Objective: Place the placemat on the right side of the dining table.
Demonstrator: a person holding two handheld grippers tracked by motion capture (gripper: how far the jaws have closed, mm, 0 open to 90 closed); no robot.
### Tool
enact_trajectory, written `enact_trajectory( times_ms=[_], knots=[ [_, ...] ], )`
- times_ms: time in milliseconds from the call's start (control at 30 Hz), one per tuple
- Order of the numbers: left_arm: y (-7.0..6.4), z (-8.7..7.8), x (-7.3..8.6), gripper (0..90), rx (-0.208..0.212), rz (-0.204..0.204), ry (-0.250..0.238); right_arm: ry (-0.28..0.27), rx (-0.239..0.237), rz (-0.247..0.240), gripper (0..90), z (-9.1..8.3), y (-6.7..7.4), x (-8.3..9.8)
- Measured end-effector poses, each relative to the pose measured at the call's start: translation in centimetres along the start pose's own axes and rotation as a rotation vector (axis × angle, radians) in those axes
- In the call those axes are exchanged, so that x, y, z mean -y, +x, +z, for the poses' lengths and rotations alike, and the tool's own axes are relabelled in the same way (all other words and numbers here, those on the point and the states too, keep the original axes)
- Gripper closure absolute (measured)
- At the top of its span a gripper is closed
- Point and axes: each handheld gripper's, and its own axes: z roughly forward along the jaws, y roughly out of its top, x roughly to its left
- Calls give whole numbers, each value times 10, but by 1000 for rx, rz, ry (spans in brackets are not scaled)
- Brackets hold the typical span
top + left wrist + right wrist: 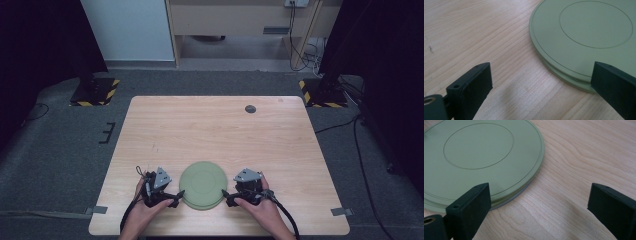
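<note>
Near table's [215,125] front edge: green plate [202,184] between two open tools.

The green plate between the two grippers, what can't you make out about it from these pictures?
- Green plate: whether one piece or two stacked; the high view is too small, and the gripper views show just a seam at the rim.
- Its underside: hidden against the table.
- Left gripper view: far rim cut off by the frame edge.
</note>
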Motion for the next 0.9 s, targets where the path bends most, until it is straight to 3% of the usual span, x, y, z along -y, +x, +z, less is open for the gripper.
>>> enact_trajectory(
  times_ms=[900],
  knots=[
    [-2,10,-10,2,-92,-9,2,-3,68,18,19,6,-6,-4]
  ],
)
